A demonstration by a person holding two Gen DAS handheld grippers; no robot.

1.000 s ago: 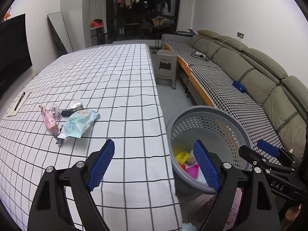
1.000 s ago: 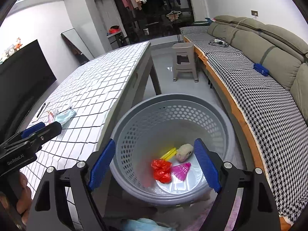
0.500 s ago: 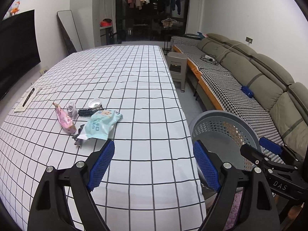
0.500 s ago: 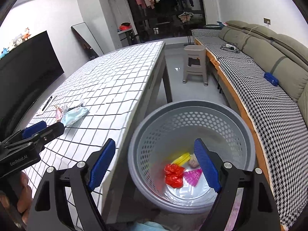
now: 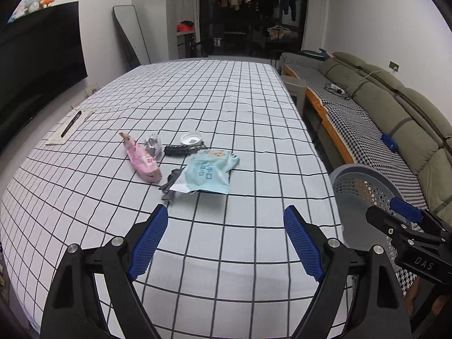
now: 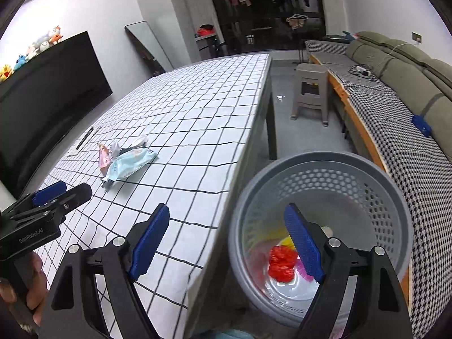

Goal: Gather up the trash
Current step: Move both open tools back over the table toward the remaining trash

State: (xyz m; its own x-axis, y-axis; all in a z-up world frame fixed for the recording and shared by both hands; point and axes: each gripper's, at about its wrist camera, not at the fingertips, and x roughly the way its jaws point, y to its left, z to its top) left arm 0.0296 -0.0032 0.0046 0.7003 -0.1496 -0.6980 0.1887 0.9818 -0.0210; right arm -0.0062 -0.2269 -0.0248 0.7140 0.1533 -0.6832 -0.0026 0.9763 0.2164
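Observation:
Trash lies in a cluster on the checked tablecloth: a light blue packet (image 5: pixel 207 173), a pink wrapper (image 5: pixel 141 161), a clear crumpled wrapper (image 5: pixel 153 144), a black comb-like item (image 5: pixel 180 150), a small white cup (image 5: pixel 191 138) and a dark scrap (image 5: pixel 169 188). My left gripper (image 5: pixel 224 240) is open and empty, near the table's front edge, short of the cluster. My right gripper (image 6: pixel 226 240) is open and empty, over the table edge beside the grey basket (image 6: pixel 367 169). The basket holds red crumpled trash (image 6: pixel 281 262), plus yellow and pink pieces. The blue packet also shows in the right wrist view (image 6: pixel 128 165).
A pen on a paper (image 5: pixel 70 125) lies at the table's left. A plastic stool (image 6: pixel 310 90) stands beyond the basket. A long sofa (image 5: pixel 395 118) runs along the right. A TV (image 5: pixel 34 62) is on the left wall.
Both grippers have swung left, away from the basket and toward the table. The trash cluster now lies ahead of my left gripper. Both stay open and empty.

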